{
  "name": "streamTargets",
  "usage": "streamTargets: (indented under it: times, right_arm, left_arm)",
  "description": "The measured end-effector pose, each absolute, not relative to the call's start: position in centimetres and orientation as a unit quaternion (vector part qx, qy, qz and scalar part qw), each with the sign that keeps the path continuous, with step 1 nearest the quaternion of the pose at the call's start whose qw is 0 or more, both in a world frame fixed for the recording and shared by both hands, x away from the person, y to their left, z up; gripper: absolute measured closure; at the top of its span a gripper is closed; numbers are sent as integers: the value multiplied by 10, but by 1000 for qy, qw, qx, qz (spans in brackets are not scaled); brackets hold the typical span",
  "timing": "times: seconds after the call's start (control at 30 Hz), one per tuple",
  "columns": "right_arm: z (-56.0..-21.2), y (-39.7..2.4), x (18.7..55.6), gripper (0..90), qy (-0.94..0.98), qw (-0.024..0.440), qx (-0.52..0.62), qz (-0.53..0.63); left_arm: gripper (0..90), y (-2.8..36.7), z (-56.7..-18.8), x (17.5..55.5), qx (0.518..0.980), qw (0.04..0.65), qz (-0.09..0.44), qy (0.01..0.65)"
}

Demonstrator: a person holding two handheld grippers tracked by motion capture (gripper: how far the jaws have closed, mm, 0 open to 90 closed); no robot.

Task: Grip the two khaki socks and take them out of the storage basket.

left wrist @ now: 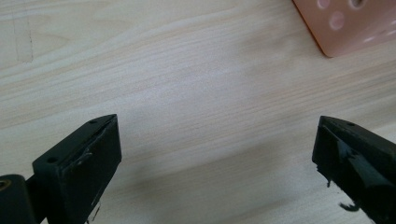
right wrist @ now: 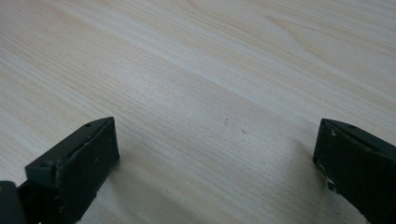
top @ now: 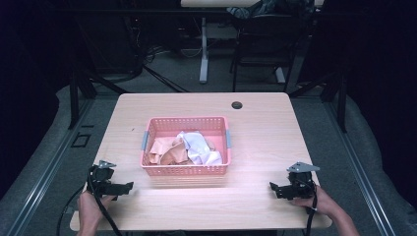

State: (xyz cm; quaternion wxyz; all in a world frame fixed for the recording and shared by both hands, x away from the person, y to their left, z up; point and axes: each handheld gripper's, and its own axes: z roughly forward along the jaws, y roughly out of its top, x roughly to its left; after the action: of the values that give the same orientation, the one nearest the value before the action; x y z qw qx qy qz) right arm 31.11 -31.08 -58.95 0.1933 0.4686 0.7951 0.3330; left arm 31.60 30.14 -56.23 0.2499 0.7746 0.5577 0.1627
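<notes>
A pink plastic basket (top: 186, 169) sits in the middle of the wooden table (top: 265, 123), holding crumpled white and tan cloths (top: 189, 150). My left gripper (top: 129, 187) rests at the front left, held in a hand, pointing right toward the basket. In the left gripper view the left gripper (left wrist: 217, 140) stands open over bare wood, with a corner of the basket (left wrist: 345, 23) at the top right. My right gripper (top: 272, 187) rests at the front right, pointing left. In the right gripper view the right gripper (right wrist: 217, 140) stands open over bare wood with nothing between its jaws.
A round cable hole (top: 237, 104) lies near the table's far edge. Beyond the table stand a desk leg (top: 203, 49), a chair (top: 268, 44) and cables on the dark floor. Metal rails (top: 49, 162) run along both sides of the table.
</notes>
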Motion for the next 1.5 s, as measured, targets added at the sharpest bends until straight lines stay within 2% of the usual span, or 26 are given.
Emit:
streamTargets:
  times: [0.2,0.77,1.27,1.5]
  right_arm:
    - [-589,-311,311,0,795,195,469,331]
    - [-589,-311,311,0,795,195,469,331]
    - [-589,-311,311,0,795,195,469,331]
    - [-589,-311,311,0,796,195,469,330]
  left_arm:
    - [25,299,-563,318,787,242,169,542]
    - [5,306,-554,317,779,247,168,552]
    - [4,310,-526,313,779,272,171,539]
    - [3,310,-516,315,781,296,140,532]
